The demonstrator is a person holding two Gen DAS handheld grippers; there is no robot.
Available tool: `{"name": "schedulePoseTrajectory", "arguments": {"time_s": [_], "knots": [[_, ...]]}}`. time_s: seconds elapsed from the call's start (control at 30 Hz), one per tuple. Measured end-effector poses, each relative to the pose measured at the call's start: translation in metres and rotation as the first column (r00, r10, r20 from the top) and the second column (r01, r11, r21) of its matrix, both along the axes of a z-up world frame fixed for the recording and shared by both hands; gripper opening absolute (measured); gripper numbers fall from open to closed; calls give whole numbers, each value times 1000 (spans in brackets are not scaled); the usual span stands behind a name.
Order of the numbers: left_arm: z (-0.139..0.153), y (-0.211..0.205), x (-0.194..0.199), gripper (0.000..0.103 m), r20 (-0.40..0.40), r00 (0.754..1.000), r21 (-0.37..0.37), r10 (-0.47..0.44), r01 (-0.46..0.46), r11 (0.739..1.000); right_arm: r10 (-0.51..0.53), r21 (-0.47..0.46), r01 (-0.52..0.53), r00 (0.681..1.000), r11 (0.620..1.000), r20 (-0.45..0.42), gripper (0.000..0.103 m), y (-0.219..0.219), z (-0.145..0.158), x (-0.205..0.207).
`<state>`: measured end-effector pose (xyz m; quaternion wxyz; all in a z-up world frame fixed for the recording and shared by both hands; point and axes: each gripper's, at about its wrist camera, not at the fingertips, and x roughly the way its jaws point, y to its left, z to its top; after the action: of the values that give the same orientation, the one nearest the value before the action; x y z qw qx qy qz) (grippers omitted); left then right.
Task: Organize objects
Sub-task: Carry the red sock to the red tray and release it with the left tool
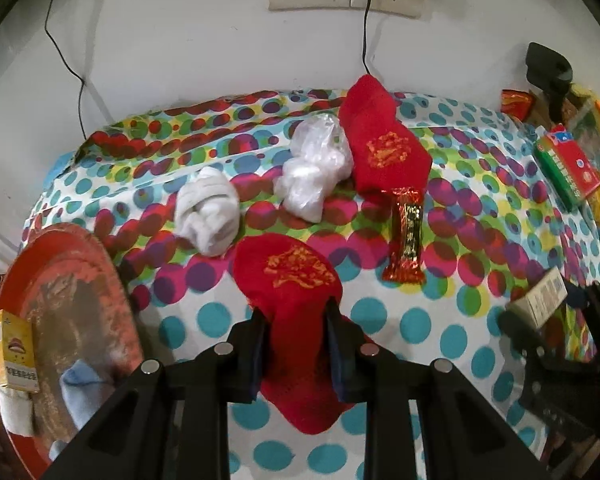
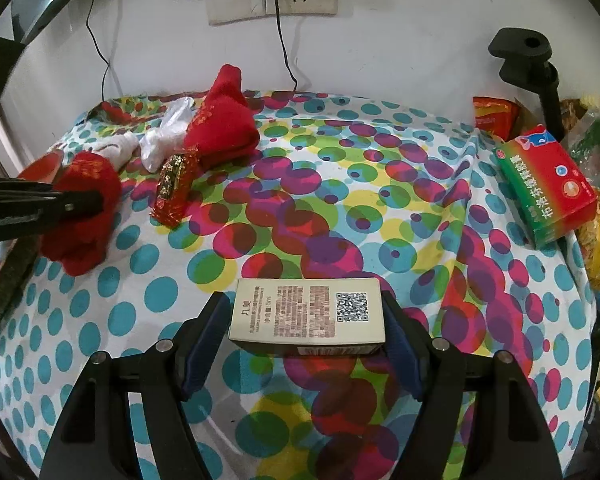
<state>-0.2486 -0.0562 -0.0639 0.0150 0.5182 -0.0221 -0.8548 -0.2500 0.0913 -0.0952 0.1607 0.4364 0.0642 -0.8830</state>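
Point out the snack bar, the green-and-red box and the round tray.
snack bar (image 1: pixel 406 236), left wrist view, middle of wrapper.
green-and-red box (image 2: pixel 552 186), right wrist view, top face.
round tray (image 1: pixel 64 304), left wrist view, worn bare centre.

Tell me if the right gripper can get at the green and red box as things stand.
Probably not yet. The path across the dotted cloth to the green and red box looks free, but the right gripper already has a pale carton clamped between its fingers and must put it down first.

White wall (image 2: pixel 400 52) across top of frame, socket plate (image 2: pixel 272 0) upper centre, black cables (image 2: pixel 284 52) dangling down. Below, table under dotted cloth (image 2: pixel 300 208), brightly lit.
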Motion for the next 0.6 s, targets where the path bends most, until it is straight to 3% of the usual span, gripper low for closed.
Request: {"name": "schedulePoseTrajectory", "arguments": {"time_s": [0.1, 0.33, 0.6], "knots": [[8, -7, 7, 26, 6, 1000, 27, 3, -3, 1000, 1, 20, -1, 1000, 1000, -2, 73, -3, -1, 0], [40, -19, 25, 26, -37, 999, -35, -8, 7, 999, 0, 24, 0, 1000, 1000, -3, 73, -4, -1, 0], [65, -59, 39, 26, -60, 997, -70, 46, -50, 996, -1, 25, 1, 1000, 1000, -3, 73, -5, -1, 0]]}}
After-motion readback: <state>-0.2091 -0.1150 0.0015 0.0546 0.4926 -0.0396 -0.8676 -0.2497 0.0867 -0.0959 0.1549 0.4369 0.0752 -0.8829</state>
